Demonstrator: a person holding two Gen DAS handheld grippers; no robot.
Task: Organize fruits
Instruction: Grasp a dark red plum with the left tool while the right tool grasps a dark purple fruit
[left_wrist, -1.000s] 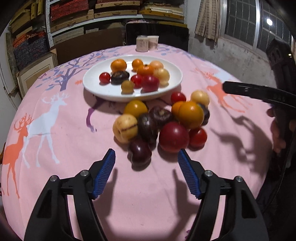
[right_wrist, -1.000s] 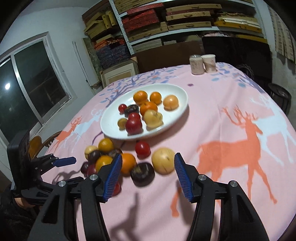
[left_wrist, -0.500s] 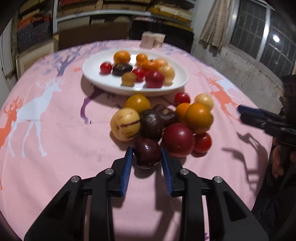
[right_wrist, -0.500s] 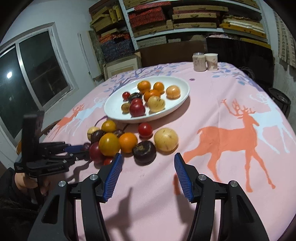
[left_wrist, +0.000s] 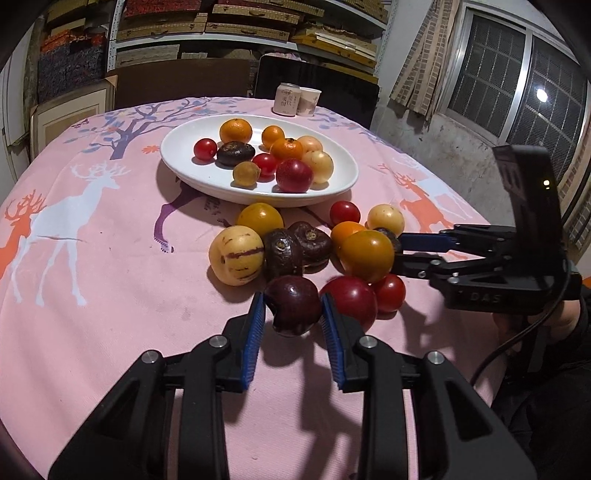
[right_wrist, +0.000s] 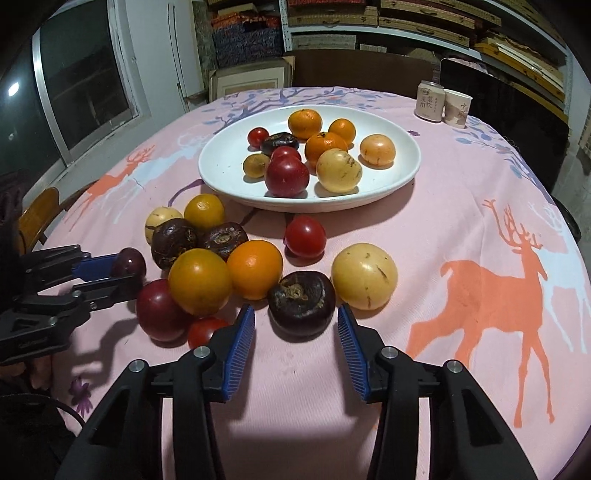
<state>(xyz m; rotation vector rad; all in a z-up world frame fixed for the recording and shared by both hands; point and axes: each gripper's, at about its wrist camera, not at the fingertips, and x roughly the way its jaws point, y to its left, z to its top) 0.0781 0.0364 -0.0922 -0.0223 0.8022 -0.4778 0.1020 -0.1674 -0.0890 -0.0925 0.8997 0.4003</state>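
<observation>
Fruits lie loose on the pink bench (left_wrist: 92, 295) low in both views, and nearest in the left wrist view a dark plum (left_wrist: 293, 310) sits pinched between the left gripper (left_wrist: 291, 325) fingers, which a second ago stood wide and short of it. In the right wrist view the right gripper (right_wrist: 295, 332) has come down toward a dark purple fruit (right_wrist: 301, 301); its fingers flank it, closing but not yet touching. That fruit lies dead ahead between the pads, roundish, stem scar up, so the right hand is plainly the nearer to it. Beyond the pile, at upper centre, the white plate (right_wrist: 221, 166) already holds several fruits.
</observation>
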